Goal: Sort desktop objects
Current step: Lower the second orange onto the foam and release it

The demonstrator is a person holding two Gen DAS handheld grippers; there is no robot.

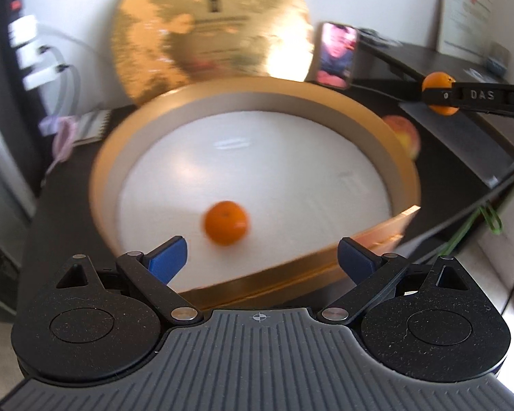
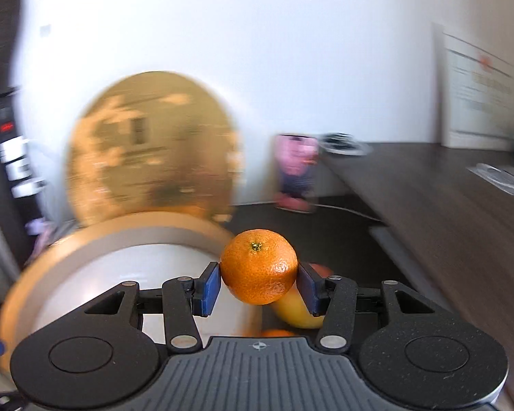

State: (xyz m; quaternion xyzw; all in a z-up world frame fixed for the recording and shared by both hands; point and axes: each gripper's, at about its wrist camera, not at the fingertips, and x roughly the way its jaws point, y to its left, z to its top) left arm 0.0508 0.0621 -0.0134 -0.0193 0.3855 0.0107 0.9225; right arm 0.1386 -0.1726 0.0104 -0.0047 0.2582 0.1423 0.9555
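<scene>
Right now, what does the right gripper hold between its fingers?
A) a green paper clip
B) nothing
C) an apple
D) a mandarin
D: in the right wrist view the blue pads of the right gripper press on both sides of a mandarin.

The left wrist camera sits behind its own wide-spread blue fingers [image 1: 169, 258] and looks down and forward, close over the near rim of the gold-walled round box [image 1: 406, 174] on the dark desk [image 1: 438, 65]. The right wrist camera looks forward more levelly from the box's right side, lower and nearer the desk. Both views share the box, the gold lid [image 2: 150, 147] leaning on the wall, and the phone [image 2: 296, 171] at the desk's back edge.
</scene>
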